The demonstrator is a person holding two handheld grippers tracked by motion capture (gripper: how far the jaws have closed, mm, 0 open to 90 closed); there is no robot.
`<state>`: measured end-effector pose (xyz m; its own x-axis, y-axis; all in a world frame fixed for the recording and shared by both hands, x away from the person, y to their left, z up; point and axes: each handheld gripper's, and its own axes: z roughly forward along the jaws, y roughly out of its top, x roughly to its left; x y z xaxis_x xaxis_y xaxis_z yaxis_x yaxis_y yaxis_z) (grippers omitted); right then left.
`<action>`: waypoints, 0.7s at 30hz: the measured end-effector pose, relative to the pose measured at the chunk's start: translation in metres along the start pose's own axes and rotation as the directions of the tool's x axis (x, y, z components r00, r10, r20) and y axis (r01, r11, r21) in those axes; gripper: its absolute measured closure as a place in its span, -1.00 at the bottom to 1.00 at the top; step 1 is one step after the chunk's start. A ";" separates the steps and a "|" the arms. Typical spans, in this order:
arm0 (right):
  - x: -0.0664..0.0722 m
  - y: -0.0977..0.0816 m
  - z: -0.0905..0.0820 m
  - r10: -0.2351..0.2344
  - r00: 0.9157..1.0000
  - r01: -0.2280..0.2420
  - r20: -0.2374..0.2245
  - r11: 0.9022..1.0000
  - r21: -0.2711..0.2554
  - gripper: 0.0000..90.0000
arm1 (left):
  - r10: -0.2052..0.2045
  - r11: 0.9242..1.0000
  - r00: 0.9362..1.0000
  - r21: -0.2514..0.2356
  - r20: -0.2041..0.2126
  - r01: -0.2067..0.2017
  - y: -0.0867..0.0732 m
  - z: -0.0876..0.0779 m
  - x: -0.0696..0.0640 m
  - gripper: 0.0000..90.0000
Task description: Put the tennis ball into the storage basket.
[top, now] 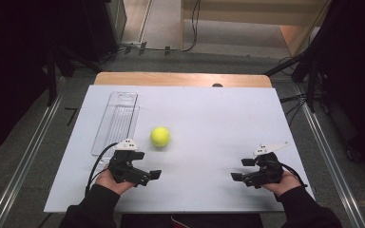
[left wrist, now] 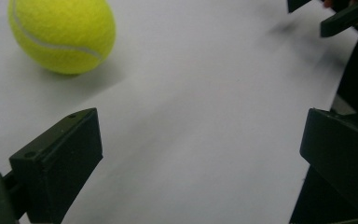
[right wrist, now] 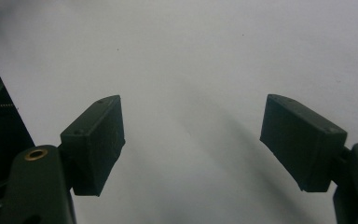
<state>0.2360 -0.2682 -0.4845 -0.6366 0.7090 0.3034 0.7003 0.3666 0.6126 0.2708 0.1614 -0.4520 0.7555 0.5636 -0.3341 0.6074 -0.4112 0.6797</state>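
On a white-covered tabletop (top: 209,123), a yellow tennis ball (top: 160,136) sits free near the middle, the landmark for everything around it. Just nearer the person than the ball and a little to its left, the left gripper (top: 148,175) is held low in the person's left hand (top: 105,179), its jaws spread wide with nothing between them; from the left gripper view the ball (left wrist: 61,35) lies ahead and off to one side, clear of both black jaws, so any grab would seem to call for a turn toward it first. Well to the ball's right, the right gripper (top: 242,169) rests in the right hand (top: 279,182), released as well, its jaws parted over bare white surface, likely parked out of the way. Left of the ball and slightly beyond it, a clear plastic tray (top: 116,122) lies lengthwise with nothing visible in it, a plausible destination for the ball. A wooden edge (top: 180,79) of the tabletop shows at the far side, beyond ball and tray.
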 end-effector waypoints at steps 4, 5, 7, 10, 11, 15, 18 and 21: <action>0.000 0.000 0.000 -0.001 1.000 0.001 0.000 1.000 0.000 -0.56 | 0.005 1.000 1.000 -0.005 0.001 -0.005 0.002 0.000 -0.001 -1.00; 0.000 0.000 0.000 0.000 1.000 0.000 0.001 1.000 0.001 -0.56 | 0.014 1.000 1.000 0.002 -0.009 -0.014 0.003 0.001 -0.002 -1.00; 0.000 0.000 0.000 0.000 1.000 0.000 0.001 1.000 -0.003 -0.56 | 0.026 1.000 0.999 0.014 -0.025 -0.025 0.004 0.003 -0.002 -1.00; 0.000 0.000 0.000 -0.001 1.000 0.001 0.001 1.000 -0.002 -0.56 | 0.026 1.000 0.999 0.014 -0.046 -0.025 0.007 0.003 -0.002 -1.00; 0.000 0.000 0.000 -0.001 1.000 0.001 0.001 1.000 -0.002 -0.56 | 0.023 1.000 0.998 0.008 -0.051 -0.022 0.008 0.002 -0.002 -1.00; -0.001 0.000 -0.001 -0.002 1.000 0.002 0.001 1.000 -0.003 -0.56 | 0.015 1.000 0.997 -0.005 -0.078 -0.016 0.012 0.002 0.000 -1.00; -0.001 0.000 -0.001 -0.001 1.000 0.001 0.001 1.000 -0.002 -0.56 | 0.019 1.000 0.996 0.000 -0.083 -0.019 0.014 0.002 0.001 -1.00; 0.000 0.000 -0.001 0.000 1.000 0.000 0.002 1.000 -0.004 -0.56 | 0.017 1.000 0.995 0.004 -0.099 -0.016 0.017 0.003 0.000 -1.00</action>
<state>0.2355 -0.2694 -0.4839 -0.6361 0.7101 0.3017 0.6987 0.3643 0.6157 0.2821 0.1526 -0.4427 0.7373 0.6249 -0.2565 0.5959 -0.4230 0.6826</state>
